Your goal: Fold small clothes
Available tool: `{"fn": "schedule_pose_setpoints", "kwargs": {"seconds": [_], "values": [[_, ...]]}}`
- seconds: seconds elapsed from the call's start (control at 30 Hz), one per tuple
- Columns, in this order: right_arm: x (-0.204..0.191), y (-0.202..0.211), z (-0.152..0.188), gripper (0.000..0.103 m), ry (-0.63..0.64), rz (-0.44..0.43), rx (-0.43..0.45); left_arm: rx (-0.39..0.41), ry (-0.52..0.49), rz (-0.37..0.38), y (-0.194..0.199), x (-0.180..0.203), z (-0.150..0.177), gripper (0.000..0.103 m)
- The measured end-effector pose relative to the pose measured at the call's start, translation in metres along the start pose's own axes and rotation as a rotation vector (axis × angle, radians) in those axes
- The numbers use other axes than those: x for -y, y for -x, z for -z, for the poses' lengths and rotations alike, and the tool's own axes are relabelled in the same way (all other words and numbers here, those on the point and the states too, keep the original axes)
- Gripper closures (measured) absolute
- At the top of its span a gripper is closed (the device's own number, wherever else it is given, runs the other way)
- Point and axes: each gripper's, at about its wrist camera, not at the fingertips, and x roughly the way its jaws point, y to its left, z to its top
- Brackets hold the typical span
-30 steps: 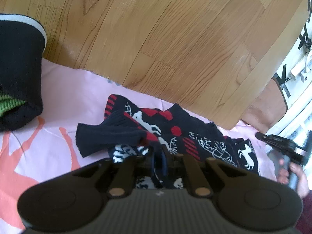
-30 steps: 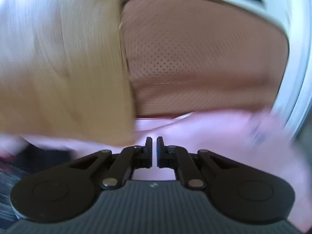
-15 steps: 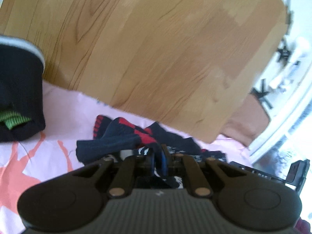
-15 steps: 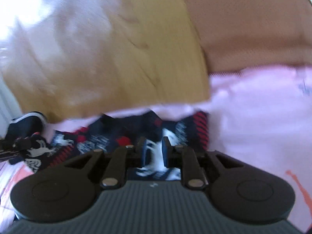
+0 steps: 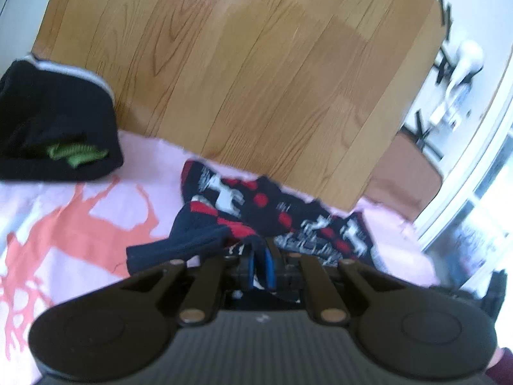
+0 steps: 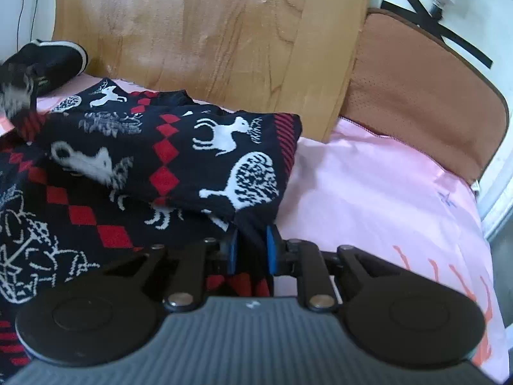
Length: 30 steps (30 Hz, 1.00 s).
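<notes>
A bed with a pale pink sheet printed with orange antlers carries everything, backed by a wooden headboard. Near the headboard edge lies the navy knitted sweater with white reindeer and red diamonds, bunched and partly doubled over. The left hand-held gripper is clenched on a dark ribbed fold; the right hand-held gripper pinches the hem corner nearest it. The thick knit could slip from either pinch or fold crookedly if one side lifts higher. A folded black garment with a green lining sits in the far left corner, well apart.
</notes>
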Motion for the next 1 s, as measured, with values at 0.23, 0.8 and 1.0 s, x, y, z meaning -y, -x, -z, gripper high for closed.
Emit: {"fn": "schedule_pose_setpoints", "kwargs": {"seconds": [0.23, 0.8, 1.0], "values": [[-0.021, 0.025, -0.027, 0.067, -0.002, -0.135, 0.117, 0.008, 0.022, 0.004, -0.002, -0.007, -0.001, 0.095], [-0.092, -0.026, -0.093, 0.093, -0.315, -0.398, 0.246, 0.188, -0.221, 0.106, 0.018, 0.071, -0.038, 0.061], [-0.014, -0.045, -0.034, 0.057, -0.631, -0.274, -0.027, 0.085, -0.136, 0.091, -0.017, 0.058, -0.036, 0.056]]}}
